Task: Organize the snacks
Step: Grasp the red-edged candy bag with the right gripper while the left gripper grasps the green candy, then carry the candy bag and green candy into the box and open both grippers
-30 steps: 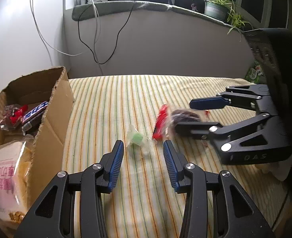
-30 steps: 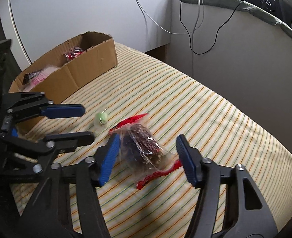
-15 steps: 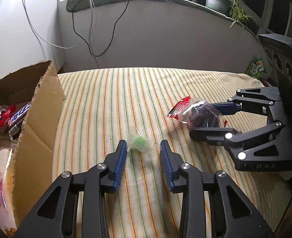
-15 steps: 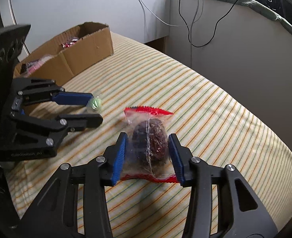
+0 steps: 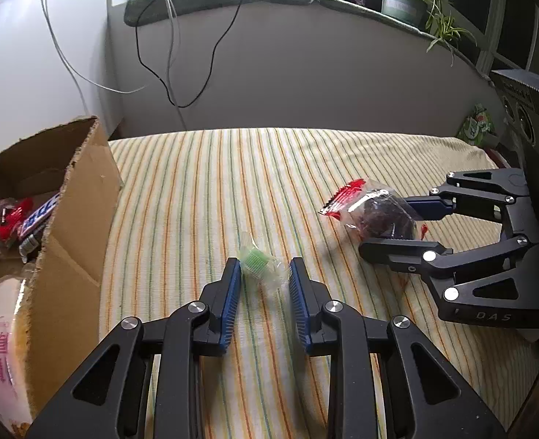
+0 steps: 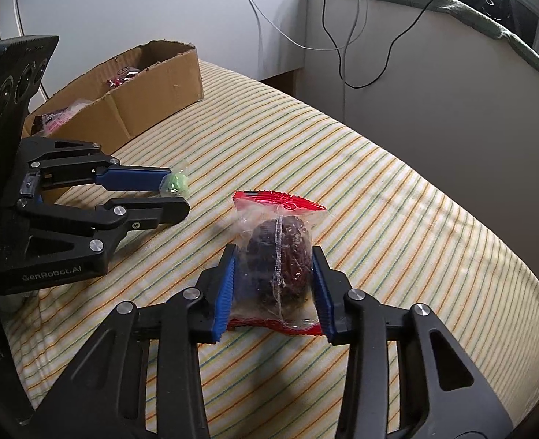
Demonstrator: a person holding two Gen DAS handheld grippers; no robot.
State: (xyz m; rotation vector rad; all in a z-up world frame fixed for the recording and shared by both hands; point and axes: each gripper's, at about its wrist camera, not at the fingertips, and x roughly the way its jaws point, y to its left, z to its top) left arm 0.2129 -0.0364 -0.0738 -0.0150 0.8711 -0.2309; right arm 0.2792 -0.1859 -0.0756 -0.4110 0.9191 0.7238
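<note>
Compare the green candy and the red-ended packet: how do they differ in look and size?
The green candy is small in a clear twist wrap; the red-ended packet is larger, holding a dark lump. The candy sits between the closing left gripper; the packet between the closing right gripper. Both lie on the striped cloth.

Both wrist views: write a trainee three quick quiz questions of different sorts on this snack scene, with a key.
1. True or false: the green candy lies between the fingers of the left gripper.
2. What does the right gripper straddle? A) a clear packet with red ends B) a banana C) a mug
3. Fill in: snacks already sorted sit in the cardboard ____.

Key: 1 true. 2 A; its pads touch the wrap as the jaws are closing. 3 box.
</note>
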